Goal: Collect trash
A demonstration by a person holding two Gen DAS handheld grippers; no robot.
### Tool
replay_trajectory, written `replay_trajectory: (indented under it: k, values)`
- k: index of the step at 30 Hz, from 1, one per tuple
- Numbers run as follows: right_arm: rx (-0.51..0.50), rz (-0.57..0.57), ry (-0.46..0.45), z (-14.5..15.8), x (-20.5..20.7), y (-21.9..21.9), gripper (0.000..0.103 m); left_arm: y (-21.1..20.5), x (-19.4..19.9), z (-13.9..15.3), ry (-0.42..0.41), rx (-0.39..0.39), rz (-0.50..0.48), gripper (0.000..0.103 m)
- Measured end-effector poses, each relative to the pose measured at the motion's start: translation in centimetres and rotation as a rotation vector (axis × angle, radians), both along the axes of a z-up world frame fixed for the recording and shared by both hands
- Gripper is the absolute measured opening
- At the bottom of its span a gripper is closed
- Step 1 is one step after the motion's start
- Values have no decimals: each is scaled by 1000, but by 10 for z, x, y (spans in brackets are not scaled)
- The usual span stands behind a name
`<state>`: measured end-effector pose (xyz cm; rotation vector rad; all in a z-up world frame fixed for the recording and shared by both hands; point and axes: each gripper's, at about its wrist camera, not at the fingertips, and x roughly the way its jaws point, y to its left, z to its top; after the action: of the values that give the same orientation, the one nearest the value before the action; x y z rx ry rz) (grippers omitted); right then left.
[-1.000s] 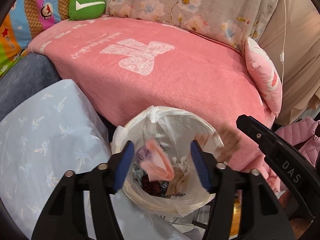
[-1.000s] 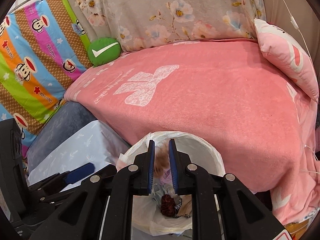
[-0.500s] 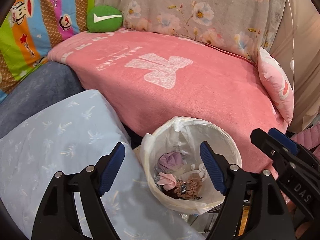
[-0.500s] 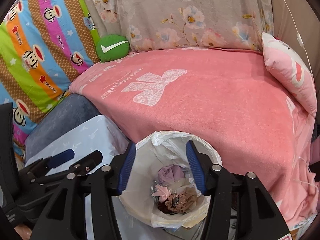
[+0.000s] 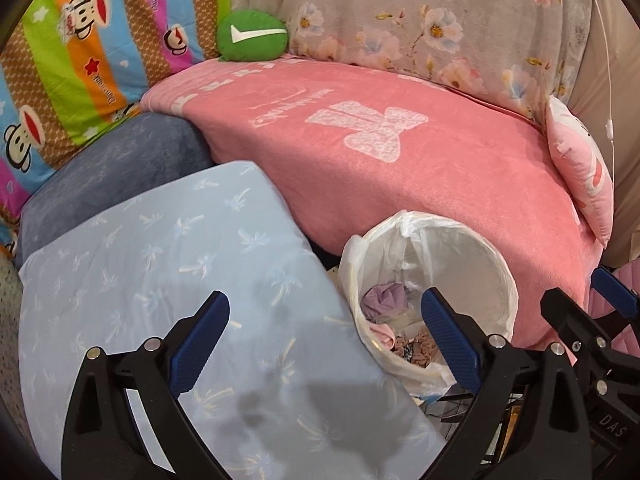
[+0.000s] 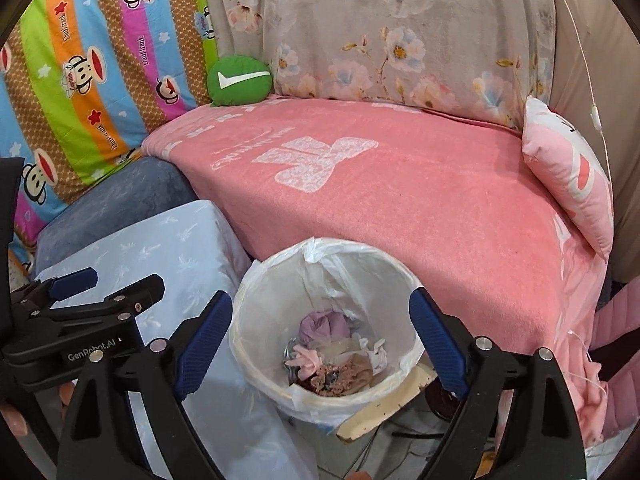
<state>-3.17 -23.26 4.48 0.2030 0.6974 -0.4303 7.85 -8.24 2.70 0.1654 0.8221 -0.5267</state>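
Jaws just opened, empty; pale-blue pillow (image 5: 160,280) beside bin (image 6: 324,320).

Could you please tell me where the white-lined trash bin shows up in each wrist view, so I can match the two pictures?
Left wrist view: the trash bin sits lower right, beside the light blue pillow.
Right wrist view: the trash bin sits bottom centre, framed by the open right tool.
Shared landmark: the green check-mark cushion, upper left on the pink blanket.

Your left gripper (image 5: 326,334) and right gripper (image 6: 320,336) are black plastic, with ribbed blue pads (image 6: 204,334), silver screws (image 6: 482,343) and white "GenRobot.AI" lettering (image 6: 91,356).
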Motion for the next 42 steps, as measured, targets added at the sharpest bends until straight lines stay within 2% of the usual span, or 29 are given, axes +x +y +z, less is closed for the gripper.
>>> replay_trajectory:
  k: [7,9,10,24,42]
  values:
    - [-28,-11,41,-9,-12,8,89,8,-11,-10,12,30,15,93]
    - [-21,-10,52,-12,-13,8,97,9,-13,-12,10,37,18,93]
    - [-18,-7,52,-13,-15,9,98,9,-15,-12,8,40,21,93]
    - [-32,-28,75,-26,-29,9,98,-3,-35,-16,-43,101,22,93]
    - [-22,-23,83,-33,-38,8,98,-5,-47,-20,-32,115,44,93]
